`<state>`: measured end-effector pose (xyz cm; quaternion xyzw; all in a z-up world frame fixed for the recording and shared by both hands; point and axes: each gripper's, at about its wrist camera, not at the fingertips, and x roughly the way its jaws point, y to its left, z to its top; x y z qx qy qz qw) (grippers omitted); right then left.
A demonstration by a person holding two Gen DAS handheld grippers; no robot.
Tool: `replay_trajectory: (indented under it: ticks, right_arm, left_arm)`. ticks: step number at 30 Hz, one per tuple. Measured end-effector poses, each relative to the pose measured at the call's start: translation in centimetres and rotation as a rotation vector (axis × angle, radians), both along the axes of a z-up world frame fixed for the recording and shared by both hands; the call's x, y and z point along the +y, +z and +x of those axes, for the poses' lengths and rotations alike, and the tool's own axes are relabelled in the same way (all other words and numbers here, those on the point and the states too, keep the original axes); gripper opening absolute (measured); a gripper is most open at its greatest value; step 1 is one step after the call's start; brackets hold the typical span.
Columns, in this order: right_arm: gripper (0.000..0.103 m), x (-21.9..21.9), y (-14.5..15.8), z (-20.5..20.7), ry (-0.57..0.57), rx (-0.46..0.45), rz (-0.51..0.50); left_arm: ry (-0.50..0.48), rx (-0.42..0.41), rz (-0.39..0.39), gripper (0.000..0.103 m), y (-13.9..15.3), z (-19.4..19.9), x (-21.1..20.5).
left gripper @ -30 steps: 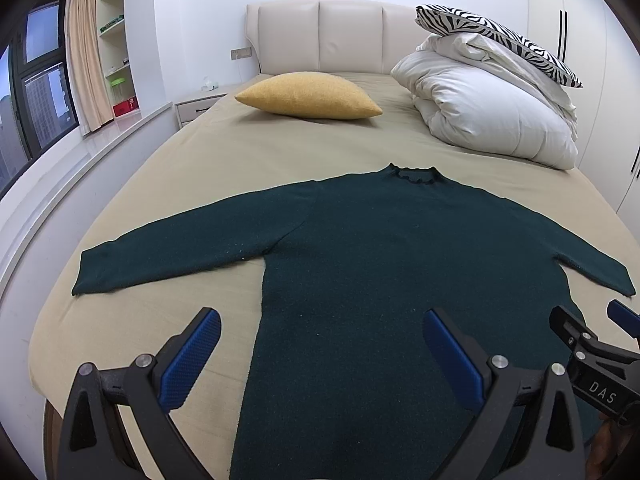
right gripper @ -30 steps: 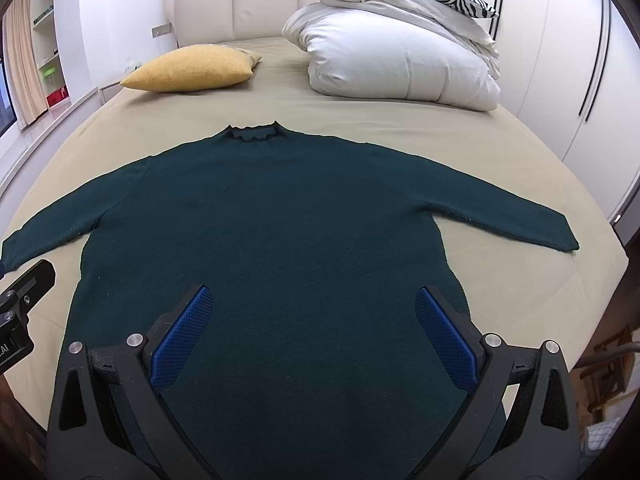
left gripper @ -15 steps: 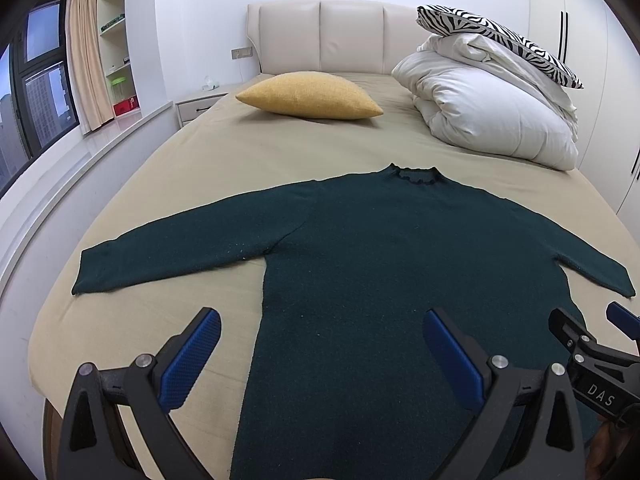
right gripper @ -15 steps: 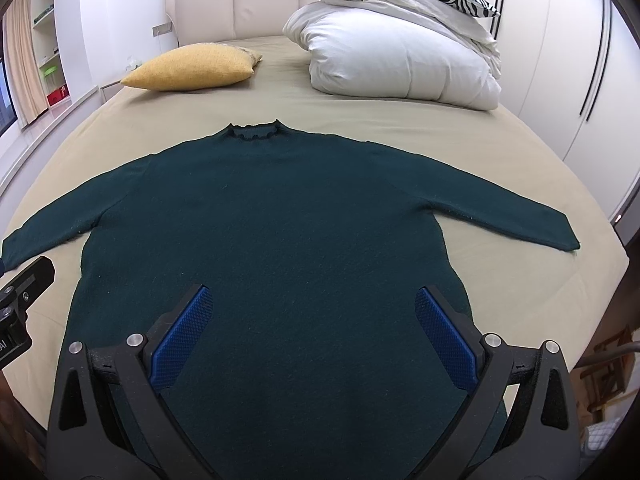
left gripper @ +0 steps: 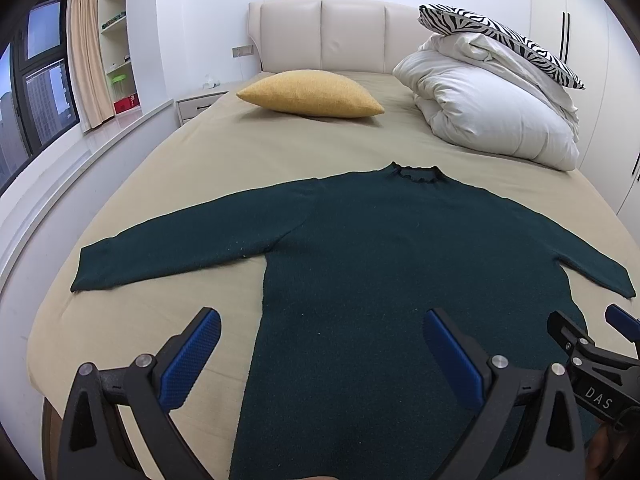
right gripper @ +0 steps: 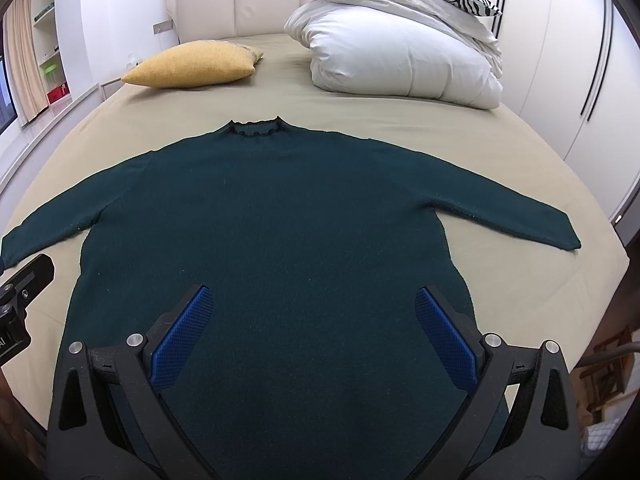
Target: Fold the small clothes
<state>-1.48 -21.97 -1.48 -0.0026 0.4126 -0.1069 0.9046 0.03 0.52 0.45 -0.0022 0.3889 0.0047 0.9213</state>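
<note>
A dark green knit sweater (left gripper: 380,248) (right gripper: 280,216) lies flat on the beige bed (left gripper: 224,148), collar toward the headboard, both sleeves spread sideways. My left gripper (left gripper: 320,332) hovers open above the sweater's lower left edge, its blue pads wide apart with nothing between them. Over the lower middle of the sweater my right gripper (right gripper: 310,312) stands open, empty too. The right gripper's tips (left gripper: 596,344) show at the right edge of the left wrist view; part of the left gripper (right gripper: 20,292) shows at the left edge of the right wrist view.
A yellow cushion (left gripper: 310,94) lies near the headboard (left gripper: 332,36). A folded white duvet (left gripper: 492,116) with a zebra pillow (left gripper: 496,36) fills the bed's far right. A window ledge (left gripper: 60,160) and nightstand (left gripper: 198,102) run along the left; wardrobe doors (right gripper: 580,60) stand on the right.
</note>
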Motion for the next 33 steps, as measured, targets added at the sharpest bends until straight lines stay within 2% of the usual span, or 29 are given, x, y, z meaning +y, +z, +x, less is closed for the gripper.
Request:
replay_trajectory:
  ticks: [14,19,20,22,24,26,27,30,32,33]
  right_arm:
    - [0.103,0.1,-0.7,0.3,0.005,0.017,-0.004]
    - [0.103,0.0,-1.0,0.5,0.011,0.020,0.006]
    - [0.103,-0.1,-1.0,0.5,0.013,0.015,0.013]
    - [0.103,-0.5,-1.1,0.5,0.022,0.001,0.049]
    - [0.103,-0.9,-1.1,0.5,0.035,-0.015,0.102]
    - [0.103,-1.2,-1.0,0.4,0.050,-0.050,0.156]
    - [0.103,-1.3,-1.0,0.4,0.057,-0.067,0.177]
    - [0.103,-1.0,-0.7,0.6,0.090,-0.115,0.237]
    - [0.103,-0.4,-0.3,0.7,0.112,-0.142,0.245]
    - [0.103,-0.1,-0.1,0.8,0.123,-0.158,0.244]
  left_arm:
    - [0.030,0.007,0.002,0.103,-0.6,0.2,0.7]
    - [0.040,0.033,-0.009,0.103,-1.4,-0.2,2.4]
    - [0.040,0.037,-0.030,0.103,-1.7,-0.4,3.2]
    - [0.040,0.048,-0.133,0.103,-2.5,-0.8,5.8]
    - [0.066,0.064,-0.308,0.103,-3.5,-0.8,9.8]
    - [0.097,0.061,-0.390,0.103,-4.1,-0.7,12.7]
    - [0.136,0.046,-0.408,0.103,-4.4,-0.7,14.9]
    - [0.241,0.019,-0.385,0.103,-4.9,-0.9,18.9]
    - [0.306,0.055,-0.381,0.103,-5.5,-0.8,21.8]
    - [0.345,0.089,-0.422,0.103,-6.1,-0.6,23.9]
